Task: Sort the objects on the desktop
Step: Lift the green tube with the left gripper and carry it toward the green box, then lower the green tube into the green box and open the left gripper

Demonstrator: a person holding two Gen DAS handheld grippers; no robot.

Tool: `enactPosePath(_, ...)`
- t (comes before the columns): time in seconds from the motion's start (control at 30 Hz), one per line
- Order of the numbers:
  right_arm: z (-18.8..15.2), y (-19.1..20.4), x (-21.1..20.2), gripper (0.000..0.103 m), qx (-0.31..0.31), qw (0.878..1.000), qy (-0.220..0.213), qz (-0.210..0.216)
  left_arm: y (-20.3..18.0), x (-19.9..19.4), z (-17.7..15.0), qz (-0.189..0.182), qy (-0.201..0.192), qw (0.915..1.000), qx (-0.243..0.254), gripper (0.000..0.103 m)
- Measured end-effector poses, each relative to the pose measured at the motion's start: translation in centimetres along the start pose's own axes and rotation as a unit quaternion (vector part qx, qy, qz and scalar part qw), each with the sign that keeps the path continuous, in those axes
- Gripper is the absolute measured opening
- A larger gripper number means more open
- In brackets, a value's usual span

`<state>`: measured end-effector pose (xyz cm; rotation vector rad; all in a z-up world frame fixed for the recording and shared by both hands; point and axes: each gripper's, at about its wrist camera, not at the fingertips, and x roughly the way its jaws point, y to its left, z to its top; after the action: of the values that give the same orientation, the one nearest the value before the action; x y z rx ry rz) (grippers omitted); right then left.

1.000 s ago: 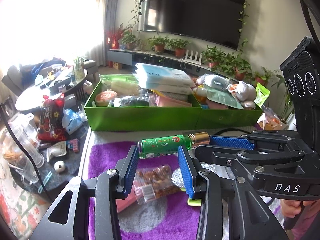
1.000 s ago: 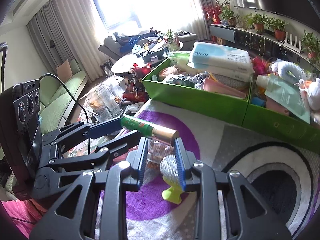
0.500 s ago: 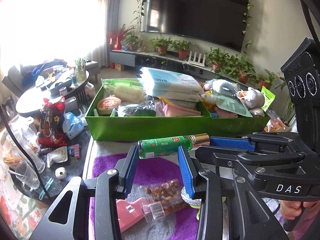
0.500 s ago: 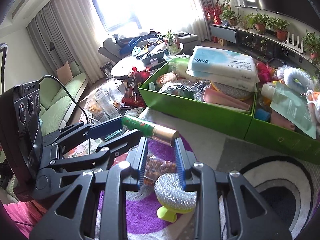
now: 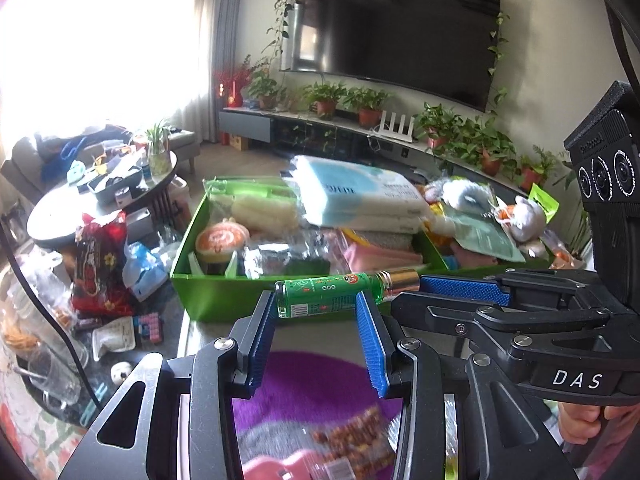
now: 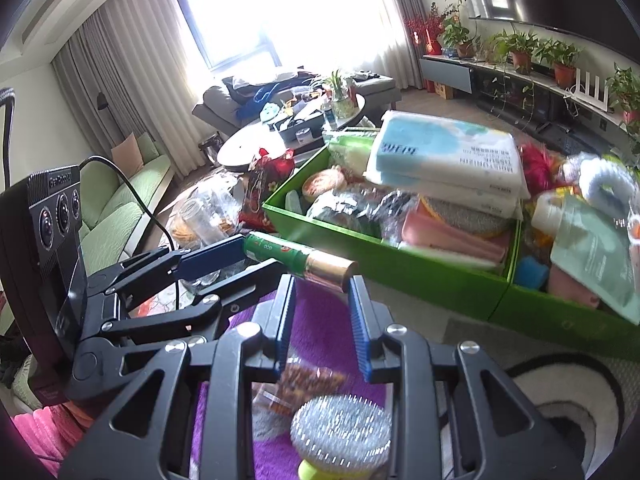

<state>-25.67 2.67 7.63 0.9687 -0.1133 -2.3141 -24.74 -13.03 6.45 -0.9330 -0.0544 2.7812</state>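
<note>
Behind everything I see a living room with a dark wall television (image 5: 394, 36), potted plants along a low console, and a bright curtained window. From my left camera, the left gripper (image 5: 316, 312) has its blue pads clamped on the body of a small green bottle (image 5: 326, 294), which lies level across the fingertips, its gold cap (image 5: 402, 279) sticking out to the right. That cap sits between the blue pads of my right gripper (image 6: 320, 286), which reaches in from the right side of the left view. In the right view the two pads press on the gold cap from either side, so both grippers hold the one bottle between them in the air.

Just past the bottle stands a green box (image 5: 224, 300), its near wall right behind the label. It is packed: a pale blue tissue pack (image 5: 356, 196) on top, a round orange item (image 5: 220, 240), foil-wrapped bits. A second green box (image 6: 560, 320) adjoins it on the right.

Below my fingers lies a purple-patterned mat (image 5: 304, 380) with a clear packet of brown snacks (image 6: 308, 384) and a silver bristle brush on a yellow base (image 6: 340, 440). Off to the left stands a cluttered round table (image 5: 104, 196), with a red bag (image 5: 100, 264) near it. A hand (image 5: 588, 420) grips the right handle.
</note>
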Motion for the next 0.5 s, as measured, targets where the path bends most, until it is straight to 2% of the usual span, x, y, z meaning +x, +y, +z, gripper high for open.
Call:
enactPosePath(0.1,0.8,-0.4,0.6,0.029,0.001,1.0,-0.005,0.004,0.3,0.5,0.7,0.007,-0.012,0.9998,0.01,0.041)
enactPosePath(0.5,2.9,-2.3,2.7,0.028,0.014,1.0,-0.004,0.011,1.4,3.0,2.4,0.01,-0.005,0.9999,0.013,0.041)
